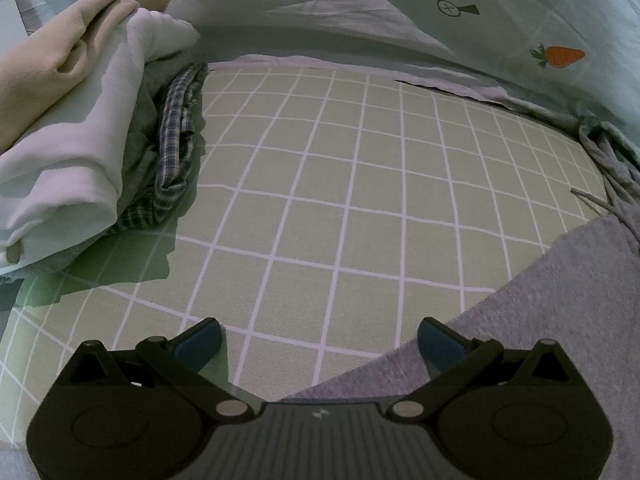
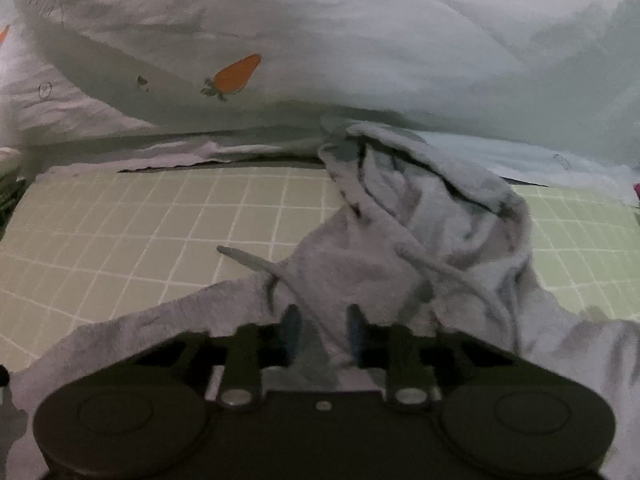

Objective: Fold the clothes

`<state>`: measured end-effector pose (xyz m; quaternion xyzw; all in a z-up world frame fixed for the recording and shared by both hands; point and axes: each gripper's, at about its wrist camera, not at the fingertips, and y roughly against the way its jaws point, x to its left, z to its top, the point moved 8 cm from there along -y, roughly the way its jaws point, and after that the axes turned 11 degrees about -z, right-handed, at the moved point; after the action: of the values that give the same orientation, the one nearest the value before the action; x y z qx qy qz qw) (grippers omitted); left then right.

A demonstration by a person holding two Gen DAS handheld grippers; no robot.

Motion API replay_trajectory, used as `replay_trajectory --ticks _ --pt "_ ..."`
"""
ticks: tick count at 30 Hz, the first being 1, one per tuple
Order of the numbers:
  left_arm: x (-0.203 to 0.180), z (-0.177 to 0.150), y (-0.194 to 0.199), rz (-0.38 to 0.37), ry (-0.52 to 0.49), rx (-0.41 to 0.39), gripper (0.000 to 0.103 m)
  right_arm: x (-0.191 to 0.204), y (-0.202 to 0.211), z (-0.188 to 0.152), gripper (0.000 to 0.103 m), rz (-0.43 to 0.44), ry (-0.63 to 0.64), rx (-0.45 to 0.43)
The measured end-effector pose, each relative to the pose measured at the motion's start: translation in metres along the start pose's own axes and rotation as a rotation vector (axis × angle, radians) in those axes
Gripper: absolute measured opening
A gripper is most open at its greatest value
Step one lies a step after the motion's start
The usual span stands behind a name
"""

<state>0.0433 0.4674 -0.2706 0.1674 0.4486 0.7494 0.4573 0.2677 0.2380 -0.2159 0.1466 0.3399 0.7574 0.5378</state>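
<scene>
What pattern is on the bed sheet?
Pale green sheet with a white grid; clearest in the left wrist view.

We see a green grid-patterned sheet [image 1: 340, 184] covering the bed; behind the sheet a pale carrot-print duvet [image 2: 360, 52] lies bunched, in dim light.

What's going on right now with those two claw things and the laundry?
Left gripper open, empty, at the grey hoodie edge. Right gripper pinching hoodie fabric below the hood. Clothes pile off left; nothing in the way.
</scene>
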Motion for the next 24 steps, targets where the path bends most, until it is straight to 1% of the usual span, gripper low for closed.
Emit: replay_trajectory --ticks 2,3,6,9,12,13,14,15,18,21,22,23,24 --pt "0.000 0.002 -0.001 -0.001 0.002 0.017 0.103 -0.012 0.011 -0.006 0.005 -0.015 0.002 -0.019" --pt "0.000 0.002 -0.001 -0.003 0.001 0.024 0.103 -0.018 0.017 -0.009 0.002 -0.016 0.000 -0.027" --pt "0.001 0.002 -0.001 -0.007 -0.001 0.046 0.103 -0.040 0.037 -0.020 0.001 -0.037 -0.025 -0.042" --pt "0.000 -0.003 0.003 -0.011 -0.003 0.069 0.103 -0.054 0.050 -0.030 0.002 -0.046 -0.036 -0.031" --pt "-0.003 -0.016 0.011 -0.012 -0.001 0.085 0.103 -0.054 0.053 -0.035 0.011 -0.029 -0.038 -0.014" --pt "-0.004 -0.019 0.013 -0.013 -0.006 0.091 0.103 -0.050 0.051 -0.036 0.023 -0.024 -0.028 -0.012" --pt "-0.005 -0.023 0.015 -0.014 -0.012 0.097 0.103 -0.047 0.049 -0.037 0.039 -0.020 -0.017 -0.010" --pt "-0.006 -0.027 0.017 -0.014 -0.017 0.103 0.103 -0.042 0.047 -0.037 0.044 -0.017 -0.002 -0.011" --pt "-0.009 -0.038 0.024 -0.017 -0.034 0.121 0.103 -0.032 0.033 -0.033 0.046 -0.010 0.052 -0.018" --pt "-0.011 -0.046 0.028 -0.018 -0.040 0.121 0.103 -0.021 0.011 -0.030 0.046 0.014 0.105 0.001" --pt "-0.010 -0.046 0.028 -0.018 -0.035 0.118 0.103 -0.018 0.004 -0.030 0.043 0.020 0.120 0.009" --pt "-0.011 -0.047 0.028 -0.019 -0.032 0.120 0.103 -0.017 0.000 -0.031 0.028 0.020 0.126 0.019" --pt "-0.011 -0.046 0.027 -0.022 -0.031 0.125 0.103 -0.016 -0.005 -0.032 0.017 0.019 0.132 0.029"
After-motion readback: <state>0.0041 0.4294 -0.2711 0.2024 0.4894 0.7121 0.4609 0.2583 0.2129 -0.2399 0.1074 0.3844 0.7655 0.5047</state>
